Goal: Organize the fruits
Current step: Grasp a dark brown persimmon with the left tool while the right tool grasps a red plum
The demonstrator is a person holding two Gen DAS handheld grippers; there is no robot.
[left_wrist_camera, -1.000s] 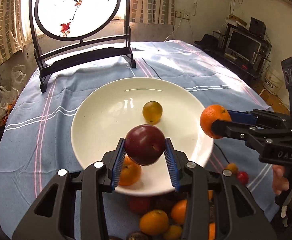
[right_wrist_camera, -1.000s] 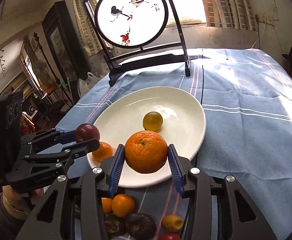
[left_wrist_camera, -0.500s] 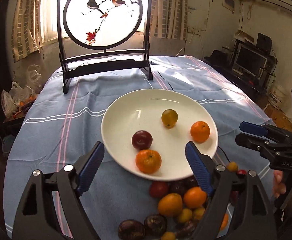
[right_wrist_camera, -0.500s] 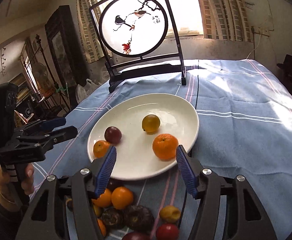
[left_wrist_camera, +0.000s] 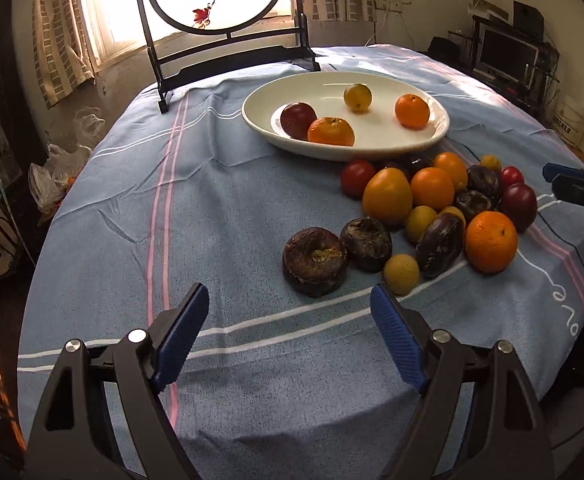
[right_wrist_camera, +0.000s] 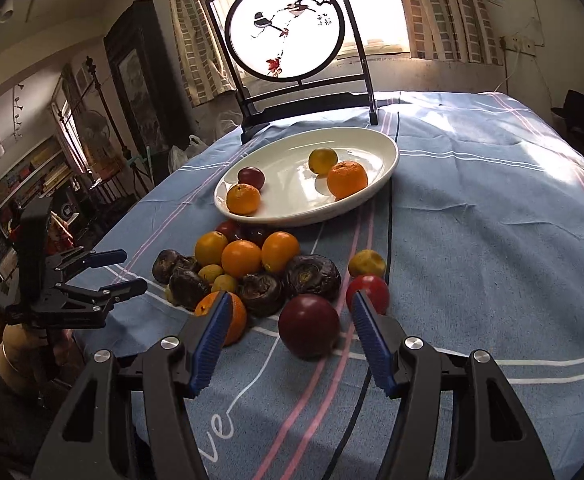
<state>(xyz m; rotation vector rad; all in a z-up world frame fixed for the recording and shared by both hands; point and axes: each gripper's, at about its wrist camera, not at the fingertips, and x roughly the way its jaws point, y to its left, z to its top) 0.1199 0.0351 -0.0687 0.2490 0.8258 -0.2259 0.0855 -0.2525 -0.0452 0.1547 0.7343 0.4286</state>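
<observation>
On the white plate (left_wrist_camera: 372, 148), four fruits set, left gripper (left_wrist_camera: 289, 328) and right gripper (right_wrist_camera: 287, 340) both spread, nothing pinched.

A: What is different from a second ago?

B: The dark red plum (left_wrist_camera: 298, 120) has been released by the left gripper (left_wrist_camera: 289, 336) and now lies in the white plate (left_wrist_camera: 372, 148), beside an orange. The mandarin (right_wrist_camera: 347, 178) has likewise been let go by the right gripper (right_wrist_camera: 287, 340) and rests near the plate's right rim.

A: And the grippers themselves?

B: Both have been drawn back from the plate towards the near edge of the table, behind the fruit pile (left_wrist_camera: 432, 204). Both sets of jaws have been opened, with nothing gripped.
</observation>
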